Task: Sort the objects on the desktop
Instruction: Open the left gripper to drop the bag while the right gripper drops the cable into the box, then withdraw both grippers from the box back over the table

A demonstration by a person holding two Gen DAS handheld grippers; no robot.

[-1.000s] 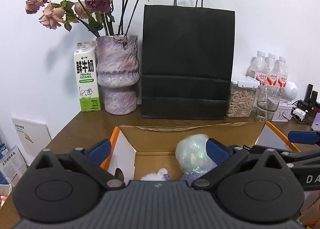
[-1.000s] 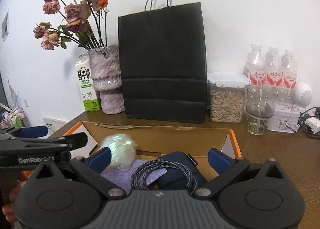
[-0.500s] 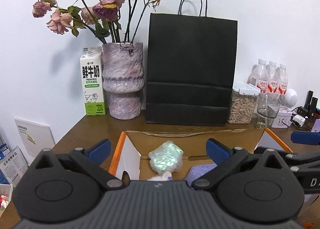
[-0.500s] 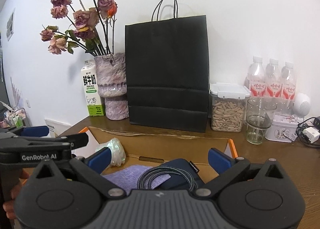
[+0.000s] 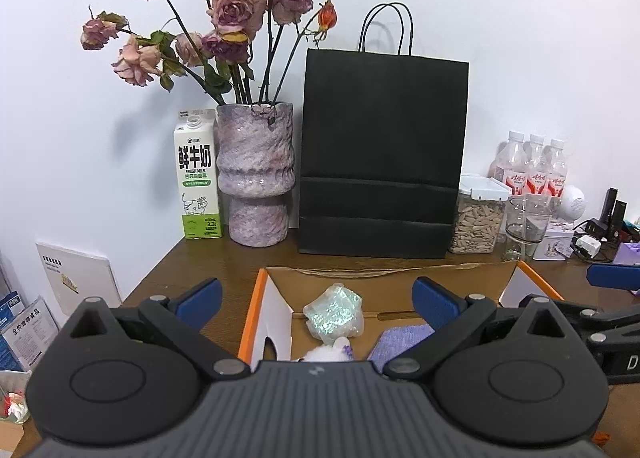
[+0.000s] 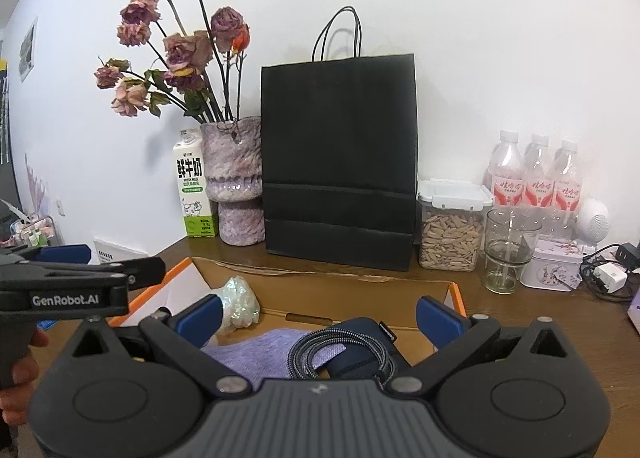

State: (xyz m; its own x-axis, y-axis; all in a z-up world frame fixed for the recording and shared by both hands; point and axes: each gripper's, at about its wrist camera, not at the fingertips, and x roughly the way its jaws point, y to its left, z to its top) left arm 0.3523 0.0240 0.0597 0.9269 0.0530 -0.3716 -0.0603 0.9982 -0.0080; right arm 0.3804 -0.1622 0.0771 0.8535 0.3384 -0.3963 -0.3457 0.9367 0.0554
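I held both tools over the cardboard box (image 5: 400, 280), the left gripper (image 5: 316, 298) and the right gripper (image 6: 318, 312) spread wide, grasping nothing. The iridescent packet (image 5: 334, 316) lay in the box's far left, beside the purple cloth (image 6: 256, 350), sorted together.

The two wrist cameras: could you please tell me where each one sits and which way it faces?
Left wrist: on the left gripper, open, above the box's left end, facing the wall; the right gripper's tip shows at right.
Right wrist: on the right gripper, open, above the cable in the box, facing the wall; the left gripper and a hand show at left.
Shared: bag, vase, milk carton, iridescent packet.
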